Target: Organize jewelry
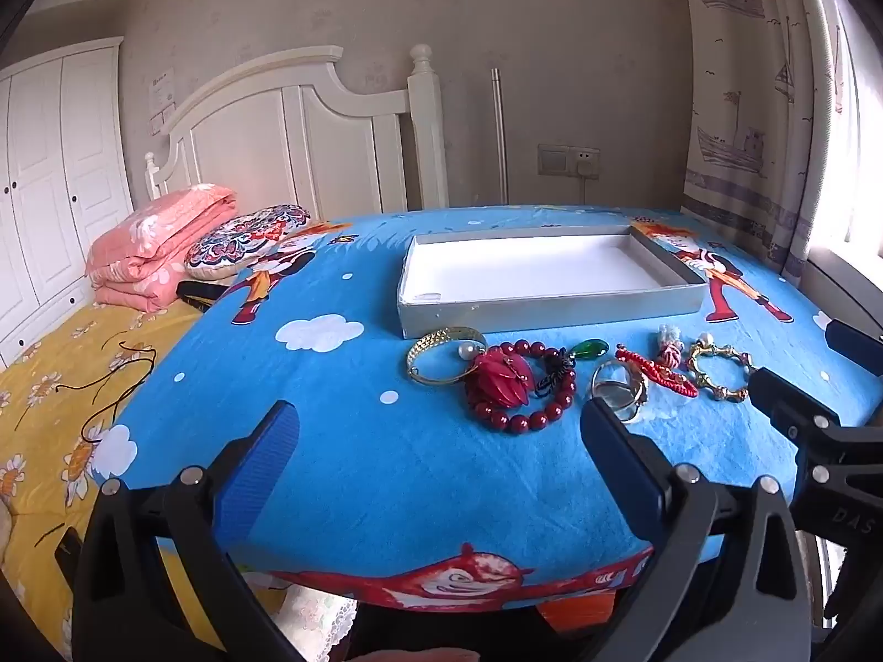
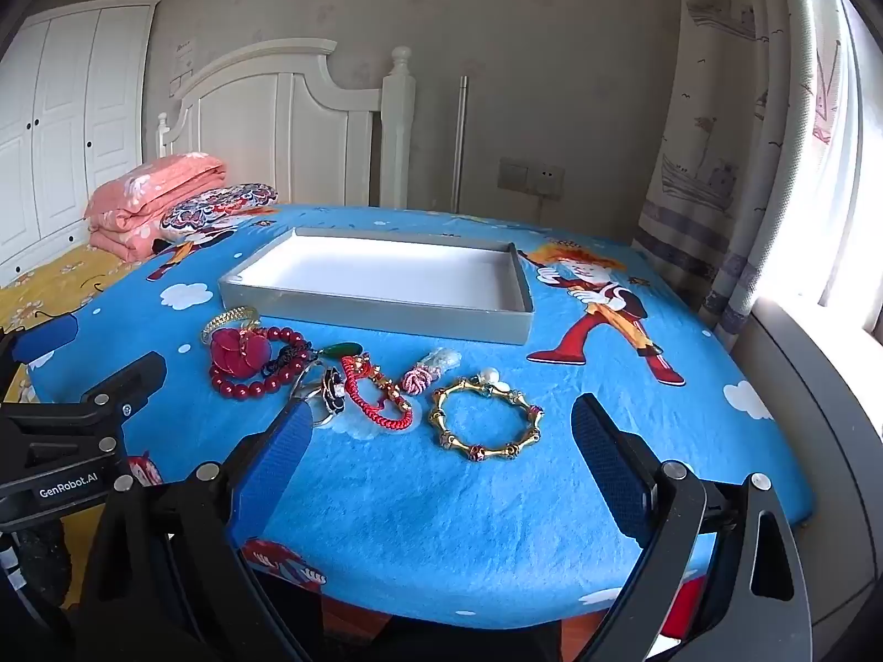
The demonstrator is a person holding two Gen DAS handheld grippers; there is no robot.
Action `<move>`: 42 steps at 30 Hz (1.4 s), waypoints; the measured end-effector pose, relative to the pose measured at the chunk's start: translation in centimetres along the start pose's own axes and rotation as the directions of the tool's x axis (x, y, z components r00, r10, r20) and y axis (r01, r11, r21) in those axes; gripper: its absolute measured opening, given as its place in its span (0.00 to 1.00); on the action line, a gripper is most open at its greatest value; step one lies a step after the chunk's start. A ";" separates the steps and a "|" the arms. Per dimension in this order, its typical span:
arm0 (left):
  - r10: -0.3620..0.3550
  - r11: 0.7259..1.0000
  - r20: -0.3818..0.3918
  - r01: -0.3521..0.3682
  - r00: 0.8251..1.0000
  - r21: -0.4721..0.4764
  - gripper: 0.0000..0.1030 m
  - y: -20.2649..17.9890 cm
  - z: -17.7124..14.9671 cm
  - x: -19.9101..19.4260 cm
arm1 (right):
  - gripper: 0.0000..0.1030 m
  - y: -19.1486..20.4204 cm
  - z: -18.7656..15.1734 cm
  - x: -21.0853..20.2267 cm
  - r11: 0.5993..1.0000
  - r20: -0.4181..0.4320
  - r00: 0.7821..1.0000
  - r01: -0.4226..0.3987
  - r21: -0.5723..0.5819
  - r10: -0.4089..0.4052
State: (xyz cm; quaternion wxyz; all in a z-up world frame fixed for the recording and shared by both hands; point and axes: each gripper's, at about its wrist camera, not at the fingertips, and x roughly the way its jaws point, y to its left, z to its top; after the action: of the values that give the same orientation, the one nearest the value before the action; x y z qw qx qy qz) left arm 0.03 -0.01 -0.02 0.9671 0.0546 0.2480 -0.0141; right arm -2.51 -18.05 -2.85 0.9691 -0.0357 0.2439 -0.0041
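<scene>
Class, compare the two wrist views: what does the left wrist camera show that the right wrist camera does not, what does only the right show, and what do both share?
Only the left wrist view shows a plug in the wall socket and the open left gripper head-on.

Only the right wrist view shows the "GenRobot.AI" label and the open right gripper head-on.

Both show the shallow grey cardboard box with nothing inside, the dark red bead bracelet and the gold bamboo-style bangle on the blue cartoon cloth.

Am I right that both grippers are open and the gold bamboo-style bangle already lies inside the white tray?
Not quite. Both the left gripper and right gripper are open, but the gold bangle lies on the blue cloth, in front of the empty white tray; the right wrist view shows it.
</scene>
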 end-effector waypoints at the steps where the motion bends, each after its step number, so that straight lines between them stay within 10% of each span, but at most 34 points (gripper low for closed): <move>1: -0.002 1.000 -0.004 0.002 1.000 -0.002 0.96 0.0 0.0 0.0 | 0.86 0.0 0.0 0.0 1.000 -0.002 1.000 0.000 0.000 0.000; 42: -0.012 1.000 -0.024 0.011 1.000 -0.010 0.96 0.2 -0.3 0.1 | 0.86 -0.2 -0.1 0.4 1.000 -0.024 1.000 -0.005 0.009 0.005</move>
State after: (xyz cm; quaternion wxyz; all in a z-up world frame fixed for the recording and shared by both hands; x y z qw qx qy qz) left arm 0.00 0.27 -0.31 0.9642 0.0483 0.2602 -0.0177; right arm -2.21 -18.22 -3.15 0.9663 -0.0309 0.2556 -0.0030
